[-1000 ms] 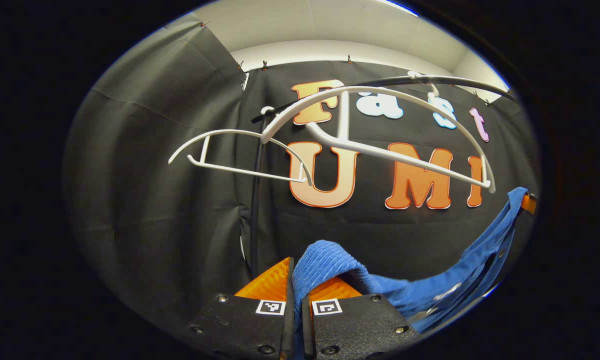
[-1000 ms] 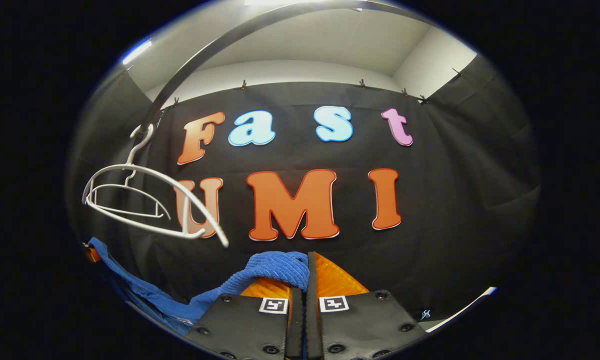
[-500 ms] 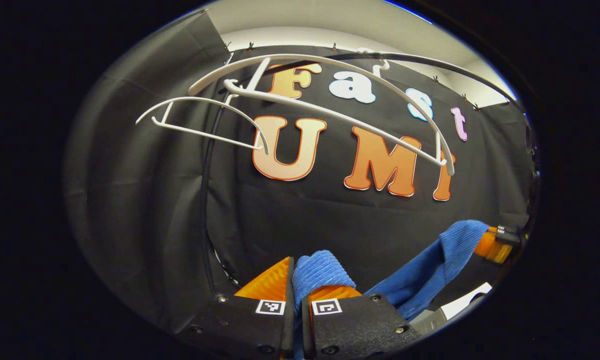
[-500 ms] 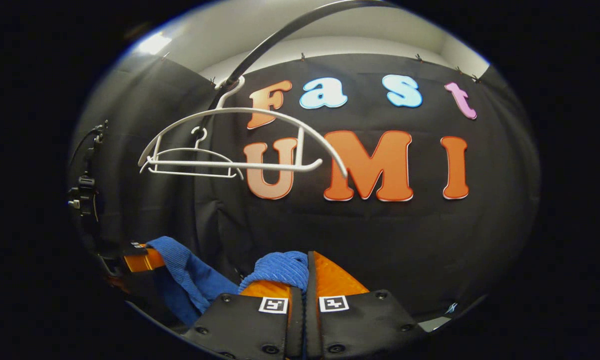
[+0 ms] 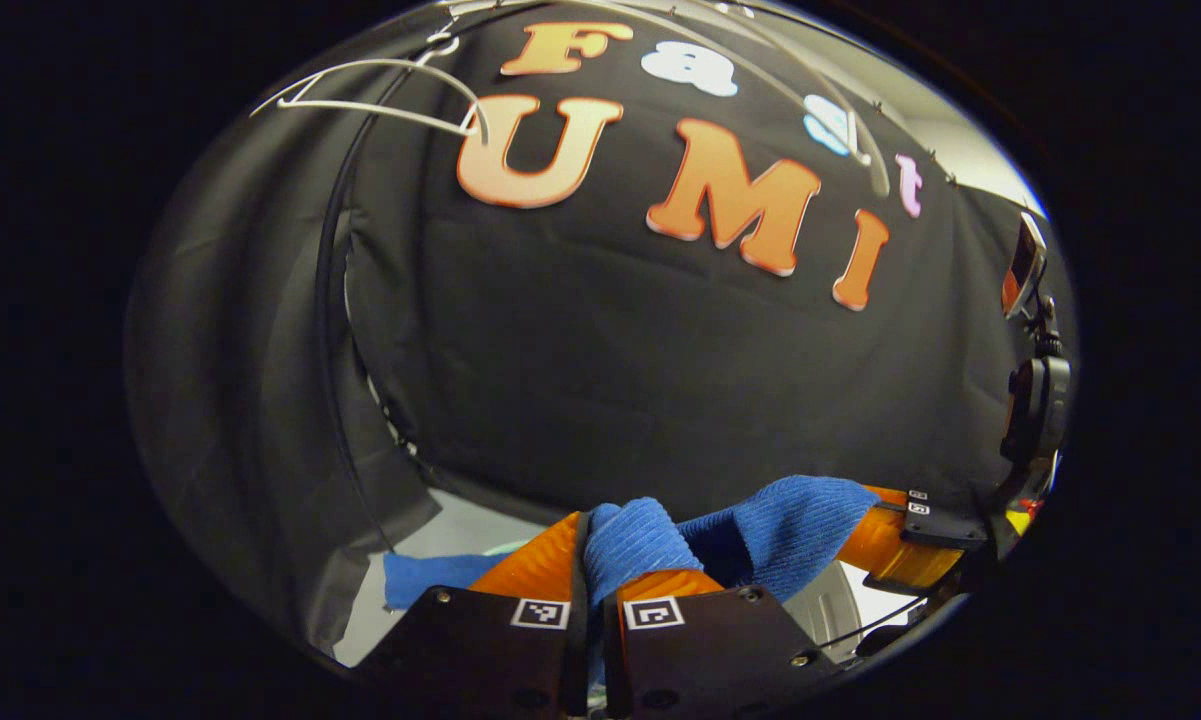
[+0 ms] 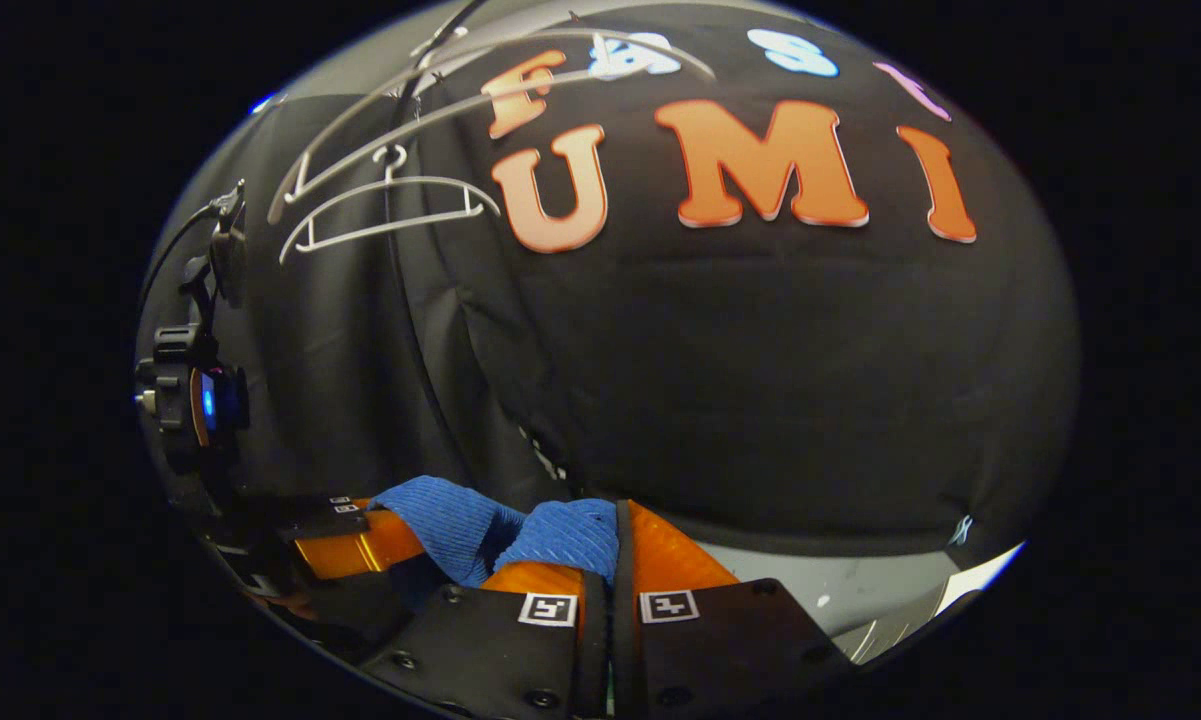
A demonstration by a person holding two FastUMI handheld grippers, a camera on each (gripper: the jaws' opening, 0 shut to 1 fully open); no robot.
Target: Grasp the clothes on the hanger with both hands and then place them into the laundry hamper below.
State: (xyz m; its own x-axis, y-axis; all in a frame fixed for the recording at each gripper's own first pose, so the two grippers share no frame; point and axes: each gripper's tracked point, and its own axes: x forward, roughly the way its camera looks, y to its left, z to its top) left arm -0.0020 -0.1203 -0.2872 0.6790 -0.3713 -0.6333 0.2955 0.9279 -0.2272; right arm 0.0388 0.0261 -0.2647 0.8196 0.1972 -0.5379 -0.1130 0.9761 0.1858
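Lower now: two grippers (one blue garment point(image 5: 780, 525)).

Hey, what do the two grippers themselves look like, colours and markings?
Both look alike. The left gripper and the right gripper each have two ridged orange fingers on black textured plates fastened with screws. Each plate carries a small square black-and-white marker.

nearer white hanger point(image 5: 760, 80) is blurred; blue garment point(image 5: 640, 535) runs below the view's edge.
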